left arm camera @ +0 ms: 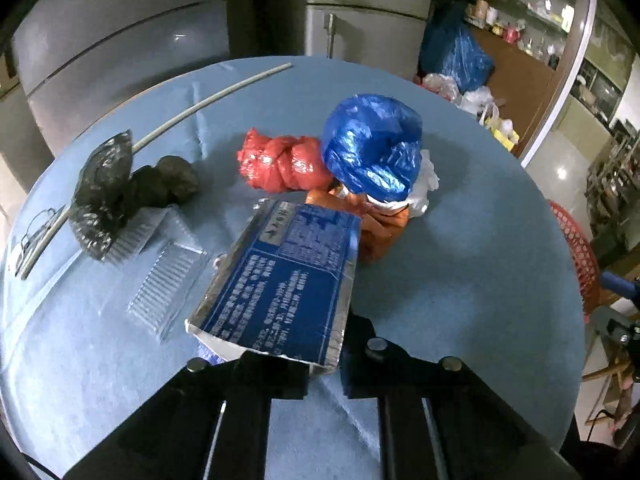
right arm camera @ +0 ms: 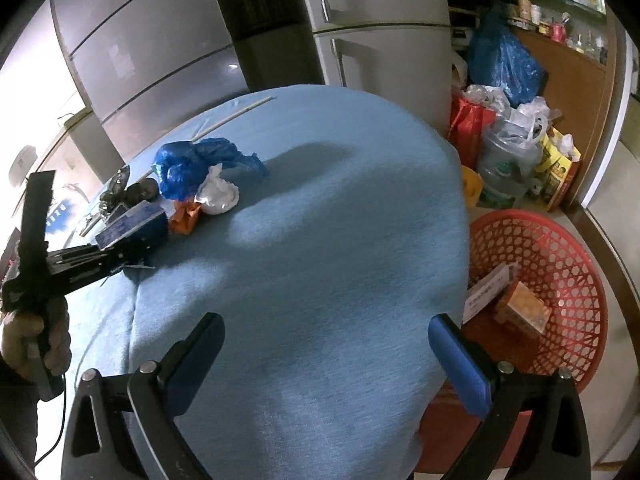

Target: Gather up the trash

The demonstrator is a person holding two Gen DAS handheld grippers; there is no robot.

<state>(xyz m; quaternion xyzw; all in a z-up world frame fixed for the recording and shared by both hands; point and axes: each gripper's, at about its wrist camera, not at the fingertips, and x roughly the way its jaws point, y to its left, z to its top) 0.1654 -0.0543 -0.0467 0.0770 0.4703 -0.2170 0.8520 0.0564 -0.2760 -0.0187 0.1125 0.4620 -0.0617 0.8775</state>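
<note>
My left gripper (left arm camera: 326, 364) is shut on a blue and silver carton (left arm camera: 280, 280) and holds it just above the round blue table (left arm camera: 460, 280). Beyond it lie a blue bag ball (left arm camera: 372, 144), a red bag bundle (left arm camera: 284, 164), an orange wrapper (left arm camera: 380, 224), a black bag (left arm camera: 108, 188) and a clear plastic tray (left arm camera: 168, 280). In the right wrist view my right gripper (right arm camera: 326, 356) is open and empty over the table's near edge; the left gripper (right arm camera: 120, 252) with the carton (right arm camera: 132, 220) shows at far left. A red basket (right arm camera: 560, 280) on the floor holds small boxes.
A thin stick (left arm camera: 192, 108) lies along the table's far left. Refrigerators (right arm camera: 380, 20) stand behind the table. Bags and a jar (right arm camera: 508, 160) crowd the floor at the right beside a wooden counter.
</note>
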